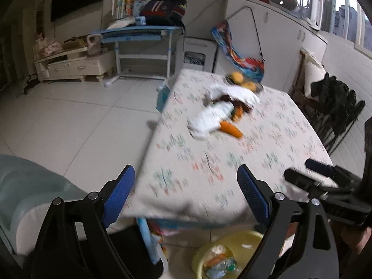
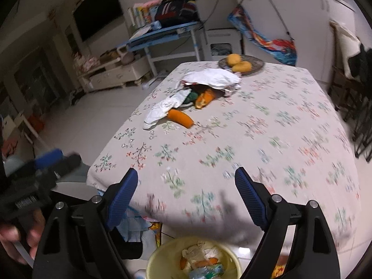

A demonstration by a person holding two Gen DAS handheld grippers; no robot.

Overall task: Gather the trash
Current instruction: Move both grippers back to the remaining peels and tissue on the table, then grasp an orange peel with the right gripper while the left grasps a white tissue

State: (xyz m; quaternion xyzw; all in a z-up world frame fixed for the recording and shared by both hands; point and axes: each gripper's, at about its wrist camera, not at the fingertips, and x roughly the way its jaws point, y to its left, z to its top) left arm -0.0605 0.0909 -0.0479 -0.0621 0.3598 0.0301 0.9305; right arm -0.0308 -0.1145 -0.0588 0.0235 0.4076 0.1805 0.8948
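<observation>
On the flowered tablecloth point(image 2: 267, 134) lies a heap of trash: crumpled white paper point(image 2: 211, 78), a second white paper piece point(image 2: 162, 109), orange peel point(image 2: 181, 117) and darker scraps. The same heap point(image 1: 223, 114) shows in the left wrist view. A yellow bin point(image 2: 158, 261) stands on the floor below the table's near edge, with paper, peel and a plastic bottle inside; it appears again as the bin point(image 1: 200, 253). My left gripper point(image 1: 186, 193) is open and empty over the table's near left corner. My right gripper point(image 2: 186, 190) is open and empty over the near edge.
A plate point(image 2: 254, 64) with yellow fruit point(image 2: 237, 64) sits at the table's far end. A pale chair point(image 1: 28, 197) stands left of the table. A blue desk point(image 2: 162, 34) with books and bags, a low white cabinet point(image 2: 116, 74) and dark folded chairs point(image 1: 337, 107) surround the tiled floor.
</observation>
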